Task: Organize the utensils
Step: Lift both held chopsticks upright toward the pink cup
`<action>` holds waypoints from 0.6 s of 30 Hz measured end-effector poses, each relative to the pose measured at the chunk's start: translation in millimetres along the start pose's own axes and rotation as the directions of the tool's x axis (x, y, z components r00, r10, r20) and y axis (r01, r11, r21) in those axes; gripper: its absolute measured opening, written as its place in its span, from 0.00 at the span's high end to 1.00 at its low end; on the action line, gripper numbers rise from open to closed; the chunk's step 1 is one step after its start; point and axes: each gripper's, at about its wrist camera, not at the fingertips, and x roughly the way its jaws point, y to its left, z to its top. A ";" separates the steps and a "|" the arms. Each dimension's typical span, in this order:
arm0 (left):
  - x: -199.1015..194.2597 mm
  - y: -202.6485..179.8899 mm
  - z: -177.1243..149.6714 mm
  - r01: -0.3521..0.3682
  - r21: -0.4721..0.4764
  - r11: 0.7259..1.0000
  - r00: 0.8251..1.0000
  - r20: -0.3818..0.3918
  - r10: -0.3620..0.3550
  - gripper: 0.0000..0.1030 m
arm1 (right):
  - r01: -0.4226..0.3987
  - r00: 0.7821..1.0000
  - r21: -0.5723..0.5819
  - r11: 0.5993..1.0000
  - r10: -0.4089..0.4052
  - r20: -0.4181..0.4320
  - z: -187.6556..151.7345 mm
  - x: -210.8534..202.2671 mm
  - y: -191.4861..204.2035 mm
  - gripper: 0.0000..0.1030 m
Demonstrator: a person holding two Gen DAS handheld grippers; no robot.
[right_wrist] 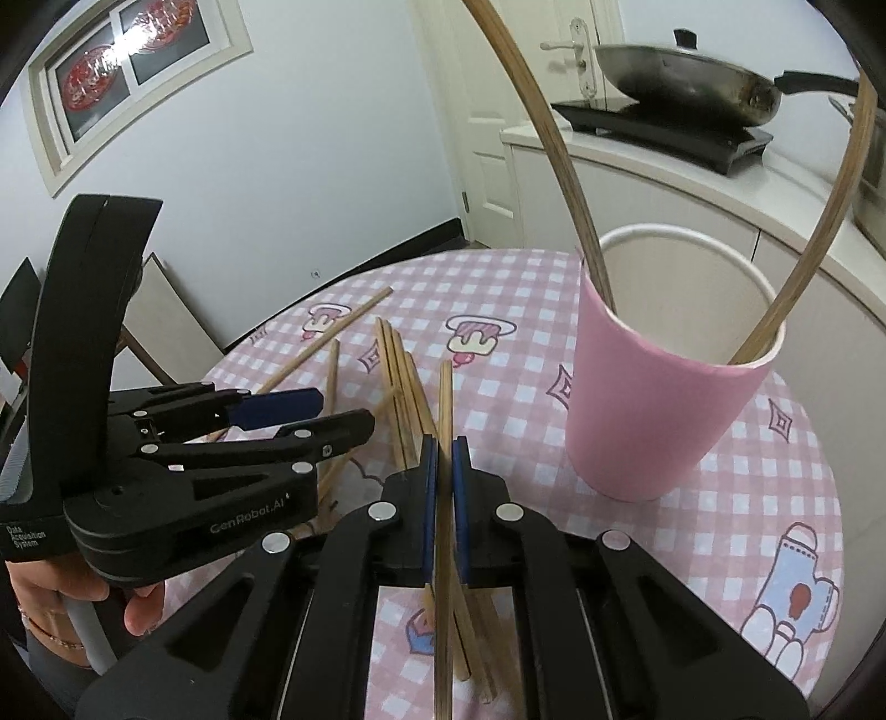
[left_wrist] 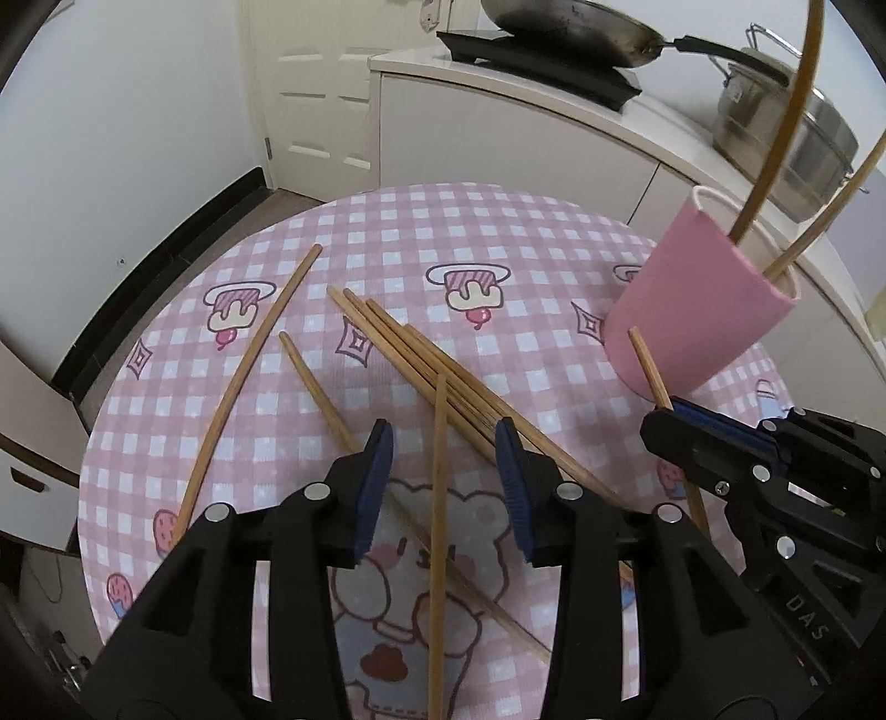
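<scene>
Black plastic left gripper (left_wrist: 443, 443), fingers released over loose bamboo chopsticks (left_wrist: 421, 365) on round pink-check cloth desk (left_wrist: 498, 232). Smooth pink cup (left_wrist: 698, 315) at 2 o'clock w/ two sticks. Right gripper (right_wrist: 444, 448) clenched on one thin chopstick (right_wrist: 444, 399).

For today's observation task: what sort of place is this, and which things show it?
Probably a home kitchen: a frying pan on a cooktop, a steel pot on the counter, chopsticks on a checked tablecloth.
</scene>
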 end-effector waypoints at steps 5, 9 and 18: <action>17.4 -0.6 1.2 -0.020 0.002 1.000 0.999 -0.028 0.020 0.69 | -0.003 1.000 0.006 1.000 0.003 -0.013 0.2 10.0 -5.4 0.96; 28.3 -3.1 1.6 -0.030 0.018 0.999 0.998 -0.050 0.030 0.78 | -0.006 1.000 0.006 1.000 0.006 -0.019 0.3 14.0 -5.4 0.96; -2.6 -1.1 2.0 -0.007 -0.005 1.000 0.999 0.051 0.007 0.95 | -0.023 1.000 -0.007 1.000 0.023 0.004 0.7 -0.2 -1.3 0.96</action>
